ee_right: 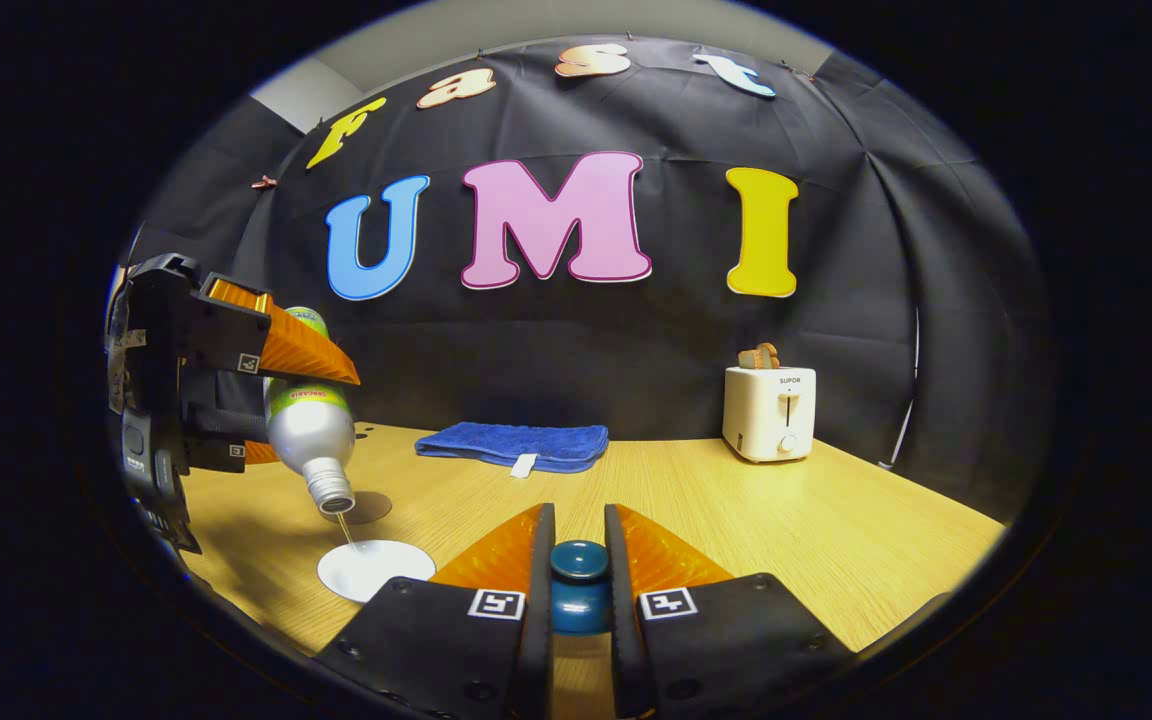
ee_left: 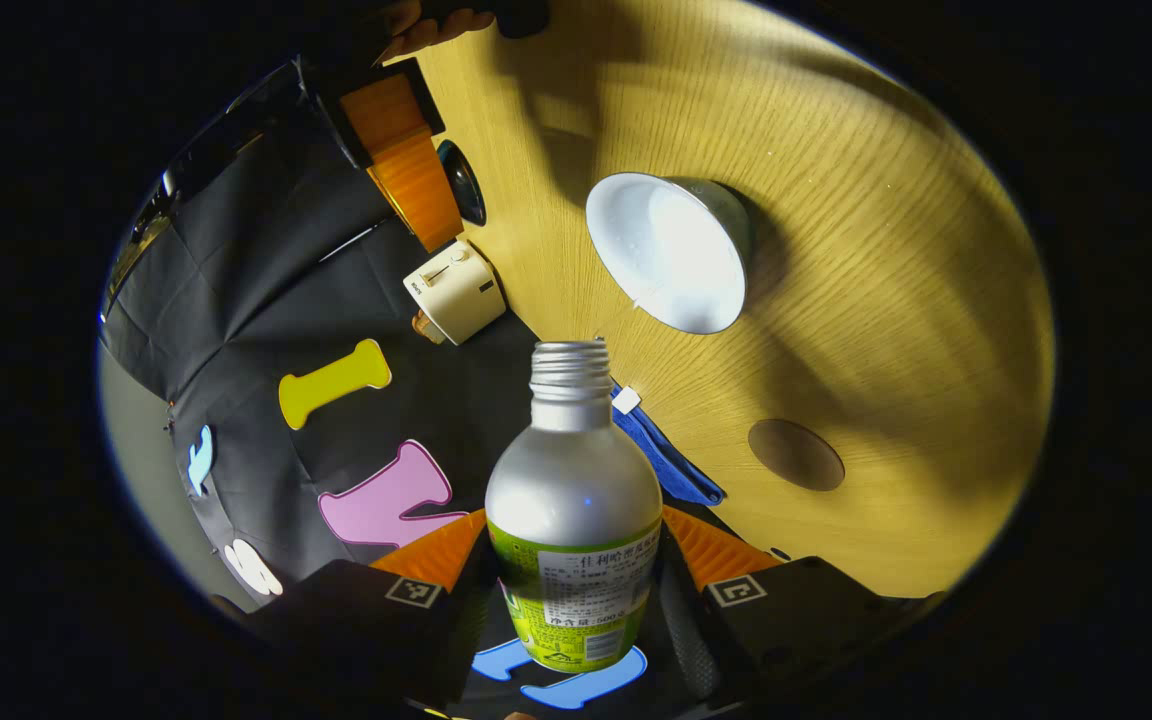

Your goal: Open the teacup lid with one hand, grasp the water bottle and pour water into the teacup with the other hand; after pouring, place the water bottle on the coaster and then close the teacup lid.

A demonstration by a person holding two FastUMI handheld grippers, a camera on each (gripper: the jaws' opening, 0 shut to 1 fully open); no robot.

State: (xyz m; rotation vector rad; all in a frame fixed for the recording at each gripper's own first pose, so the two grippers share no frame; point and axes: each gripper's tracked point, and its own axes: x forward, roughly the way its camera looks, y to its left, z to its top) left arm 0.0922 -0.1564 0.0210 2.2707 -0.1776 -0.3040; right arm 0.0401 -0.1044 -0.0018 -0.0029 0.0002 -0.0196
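The tall silver water bottle (ee_left: 573, 480) looks like brushed metal, satin rather than mirror-bright, with a ribbed threaded neck and a glossy green printed label wrapped round its lower body. The white teacup (ee_left: 671, 250) has a smooth, glazed, shiny inside. The round dark blue lid (ee_right: 579, 585) is glossy, like glazed ceramic. The table (ee_left: 866, 250) is pale wood with a fine visible grain and a matt finish. The round brown coaster (ee_left: 796, 454) looks flat and dull. The folded blue towel (ee_right: 513, 444) is soft, napped cloth. The cream toaster (ee_right: 769, 412) is smooth plastic.

Water bottle (ee_left: 573, 520) in tongs (ee_left: 576, 585), over teacup (ee_left: 671, 250).
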